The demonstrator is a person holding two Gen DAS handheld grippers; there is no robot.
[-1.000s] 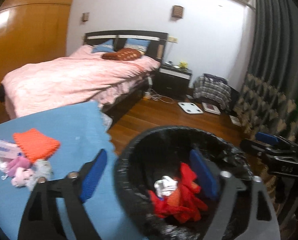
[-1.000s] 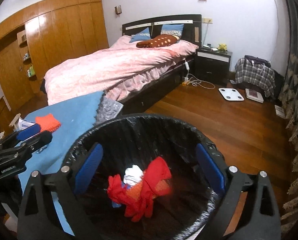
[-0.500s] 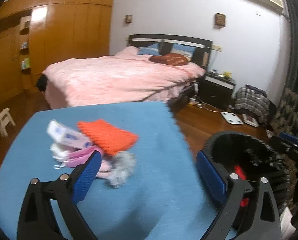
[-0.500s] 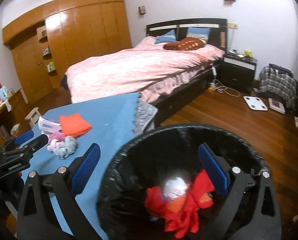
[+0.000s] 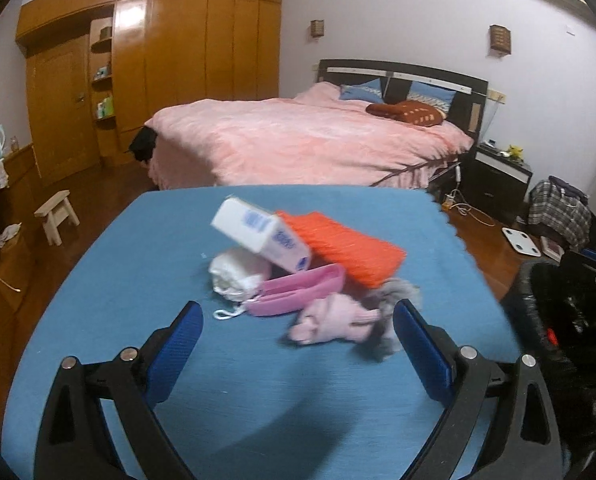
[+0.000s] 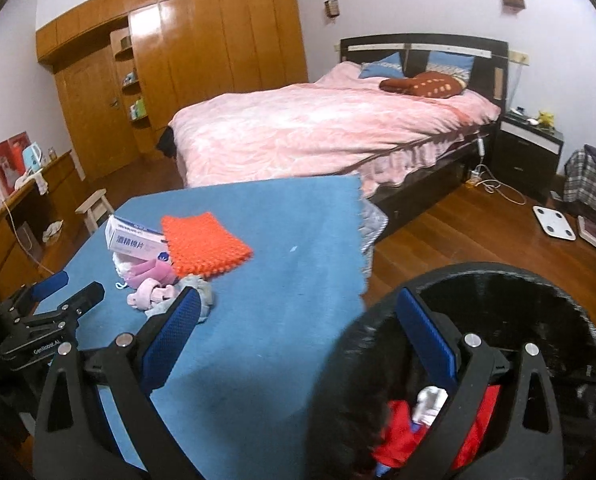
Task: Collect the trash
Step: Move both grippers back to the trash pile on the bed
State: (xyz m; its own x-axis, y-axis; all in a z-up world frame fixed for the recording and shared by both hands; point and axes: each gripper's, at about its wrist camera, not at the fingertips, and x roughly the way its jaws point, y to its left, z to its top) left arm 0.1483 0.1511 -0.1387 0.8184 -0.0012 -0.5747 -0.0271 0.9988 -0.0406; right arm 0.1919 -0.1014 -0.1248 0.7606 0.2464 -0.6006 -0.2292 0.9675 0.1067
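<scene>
A bedroom with a pink-covered bed (image 5: pixel 305 140) set against a pale wall.
Left of the bed stand tall glossy wooden wardrobes (image 5: pixel 158 60); right of it a dark nightstand (image 5: pixel 497 180); a white scale (image 6: pixel 553 222) lies on the wood floor (image 6: pixel 457 236) nearby, a small stool (image 5: pixel 56 214) beyond the bed's foot.

Left wrist view looking down over the blue tabletop (image 5: pixel 146 280), close on the clutter pile, right wrist view sitting further right, straddling tabletop edge and black bin (image 6: pixel 537 292), both sharing tabletop, bed (image 5: pixel 305 140), wardrobe (image 6: pixel 202 48).
</scene>
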